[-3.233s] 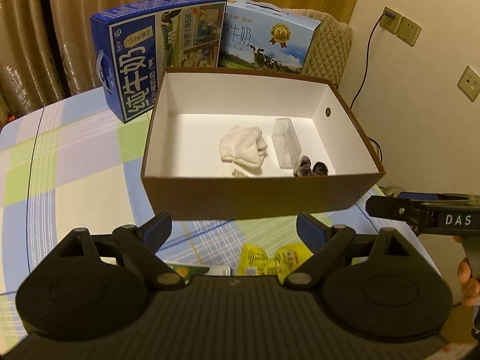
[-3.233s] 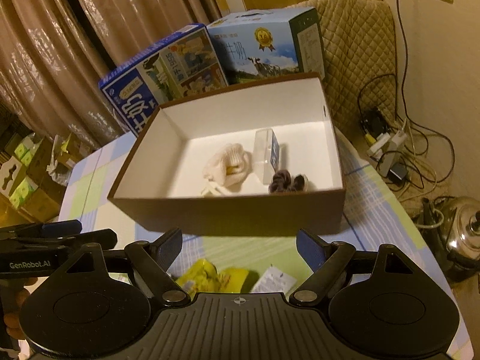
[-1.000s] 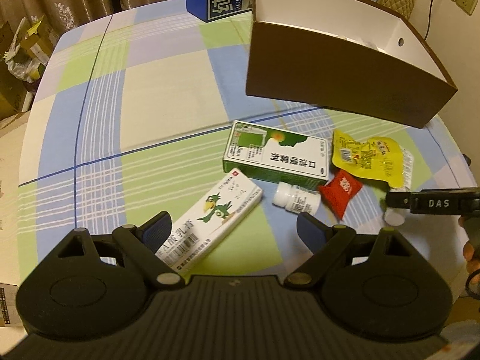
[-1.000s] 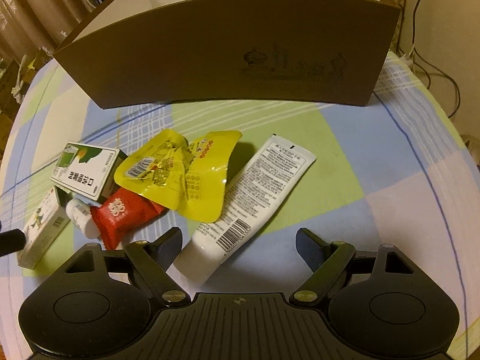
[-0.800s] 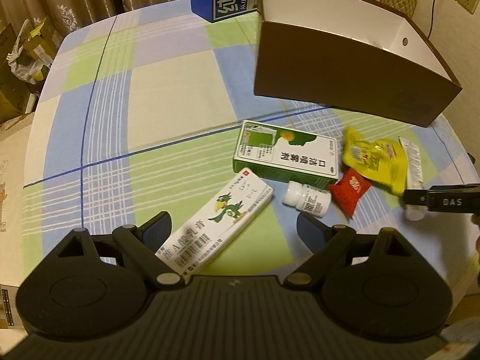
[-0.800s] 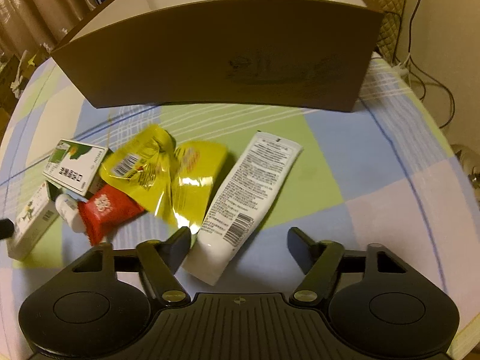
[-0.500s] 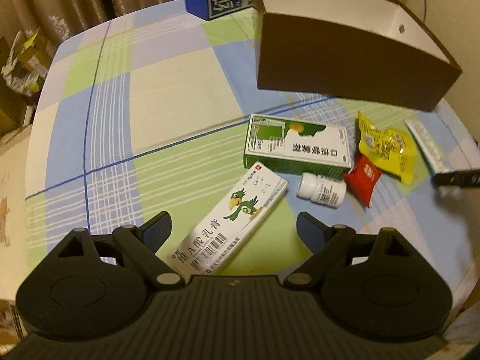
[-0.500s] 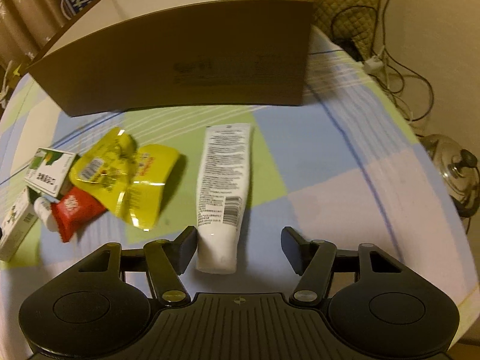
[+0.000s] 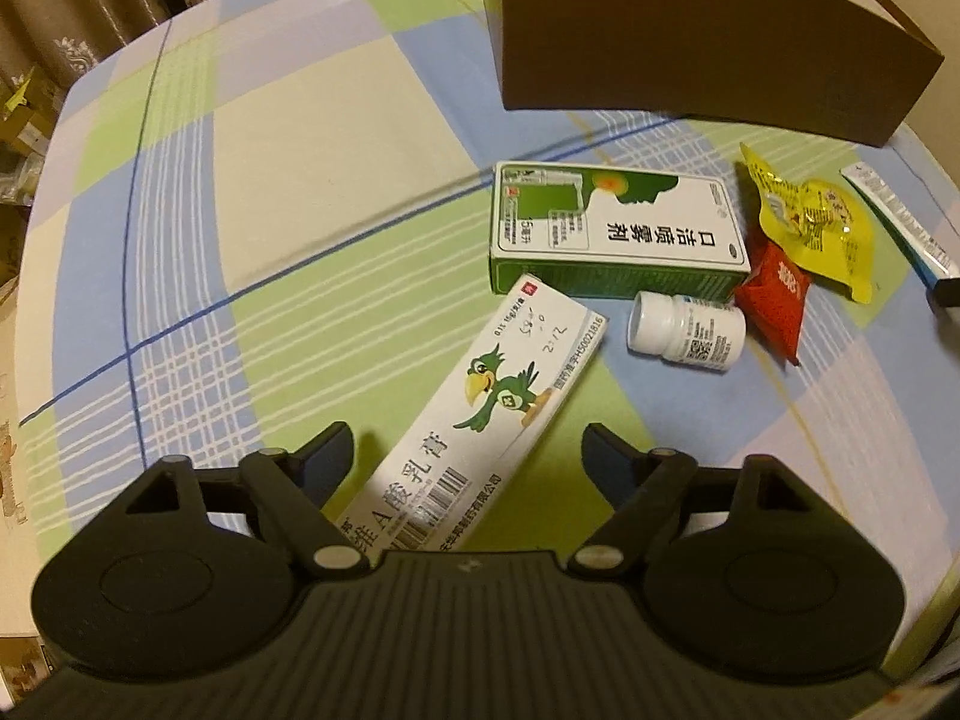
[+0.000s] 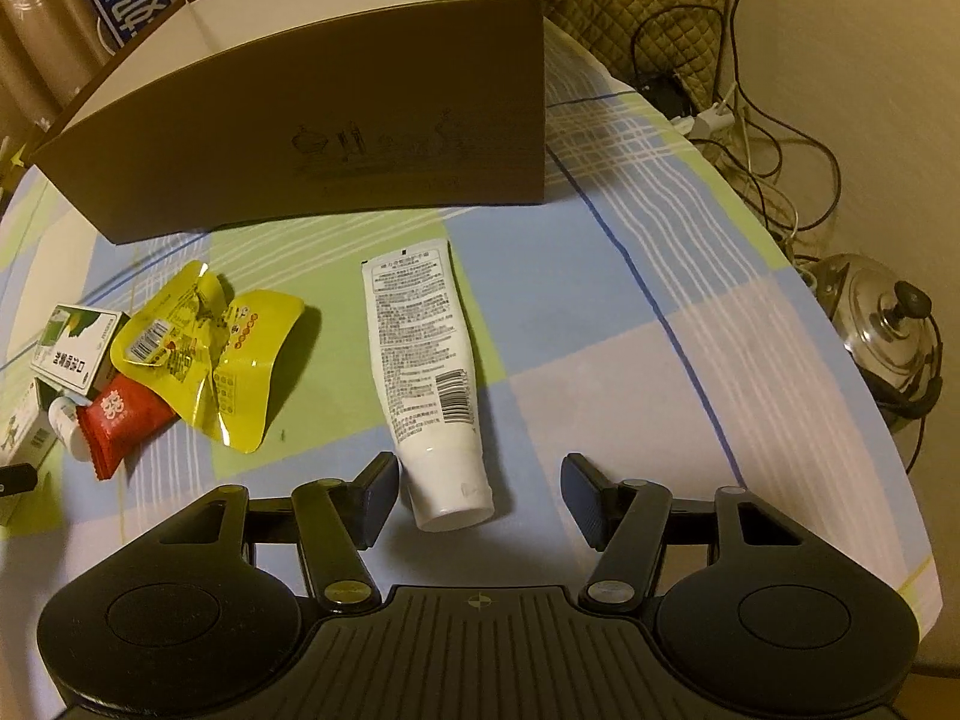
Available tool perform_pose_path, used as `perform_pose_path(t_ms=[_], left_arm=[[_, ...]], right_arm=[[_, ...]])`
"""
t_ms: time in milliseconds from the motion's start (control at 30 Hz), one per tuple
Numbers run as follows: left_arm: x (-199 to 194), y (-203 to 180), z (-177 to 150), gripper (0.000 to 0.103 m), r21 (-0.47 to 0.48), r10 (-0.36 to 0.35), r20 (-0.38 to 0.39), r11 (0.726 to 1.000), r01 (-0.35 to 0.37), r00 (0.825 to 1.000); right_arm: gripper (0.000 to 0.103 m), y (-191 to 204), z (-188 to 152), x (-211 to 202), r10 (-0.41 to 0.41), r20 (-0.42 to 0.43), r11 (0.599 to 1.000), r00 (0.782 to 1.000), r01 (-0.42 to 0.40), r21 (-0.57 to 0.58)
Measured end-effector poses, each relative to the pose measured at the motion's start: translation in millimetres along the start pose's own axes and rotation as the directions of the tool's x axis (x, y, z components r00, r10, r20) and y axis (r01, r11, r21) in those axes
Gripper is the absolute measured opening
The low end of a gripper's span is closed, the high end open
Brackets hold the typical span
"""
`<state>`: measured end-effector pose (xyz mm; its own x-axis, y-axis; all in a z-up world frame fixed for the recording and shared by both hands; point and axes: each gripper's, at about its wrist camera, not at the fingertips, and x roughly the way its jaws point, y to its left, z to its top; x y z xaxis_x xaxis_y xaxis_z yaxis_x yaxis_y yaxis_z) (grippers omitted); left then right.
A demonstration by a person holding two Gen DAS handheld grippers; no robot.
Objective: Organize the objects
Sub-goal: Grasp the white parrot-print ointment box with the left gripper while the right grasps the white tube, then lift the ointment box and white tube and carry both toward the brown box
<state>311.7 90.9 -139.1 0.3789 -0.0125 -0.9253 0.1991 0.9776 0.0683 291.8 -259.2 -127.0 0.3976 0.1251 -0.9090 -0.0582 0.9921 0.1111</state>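
A white tube point(image 10: 429, 384) lay cap-end between the spread, empty fingers of the right gripper point(image 10: 480, 495). It looked light, soft and slick; the stiffer cap end seemed the best hold. The left gripper point(image 9: 468, 456), also spread, straddled a parrot carton point(image 9: 480, 408). Beyond stood the brown box point(image 10: 312, 138).

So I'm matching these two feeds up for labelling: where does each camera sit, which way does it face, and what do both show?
Left wrist: sits on the left gripper, angled down at the table; its open fingers flank the parrot box, the brown box beyond.
Right wrist: sits on the right gripper, angled down; its open fingers flank the white tube, with the brown box ahead.
Shared: brown box, white tube, yellow packet, red sachet, green box.
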Motion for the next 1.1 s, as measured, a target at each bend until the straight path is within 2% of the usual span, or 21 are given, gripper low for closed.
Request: perform_pose_path(t_ms=[67,200,267,367,633,833,900,967,1033,1100], left_arm=[[3,0,0,0.068,0.000,-0.003,-0.005,1.000,0.003,1.000],[3,0,-3,0.057,0.008,-0.013,0.005,1.000,0.013,1.000],[1,0,-5,0.044,0.002,-0.031,0.015,1.000,0.031,0.999],[-2,0,-11,0.035,-0.021,-0.041,0.025,0.999,0.041,0.999],[-12,0,-31,0.033,-0.107,-0.010,0.017,0.994,0.012,1.000],[-13,5,-32,0.034,-0.178,0.013,0.003,0.984,-0.013,1.000],[-13,4,-31,0.034,-0.187,0.018,0.000,0.982,-0.018,1.000],[-13,5,-31,0.034,-0.194,0.020,-0.001,0.981,-0.020,1.000],[-12,5,-29,0.034,-0.197,0.024,-0.003,0.980,-0.024,1.000],[-11,5,-27,0.034,-0.201,0.027,-0.005,0.979,-0.027,1.000]], right_arm=[[0.058,0,0,0,-0.001,-0.001,1.000,1.000,0.001,-0.005],[0.058,0,2,1,-0.003,-0.001,1.000,1.000,0.003,-0.009],[0.058,1,3,2,-0.002,0.002,1.000,1.000,0.002,-0.012],[0.058,2,4,4,0.009,0.010,1.000,1.000,-0.009,-0.030],[0.058,10,14,14,0.027,0.035,0.991,0.999,-0.022,-0.130],[0.058,25,17,23,0.009,0.059,0.975,0.998,0.004,-0.221],[0.053,30,14,22,0.006,0.072,0.968,0.997,0.012,-0.251],[0.042,31,11,21,0.017,0.079,0.964,0.997,0.004,-0.265],[0.037,31,9,22,0.025,0.083,0.963,0.996,-0.002,-0.269],[0.037,31,8,23,0.029,0.084,0.960,0.996,-0.004,-0.278]])
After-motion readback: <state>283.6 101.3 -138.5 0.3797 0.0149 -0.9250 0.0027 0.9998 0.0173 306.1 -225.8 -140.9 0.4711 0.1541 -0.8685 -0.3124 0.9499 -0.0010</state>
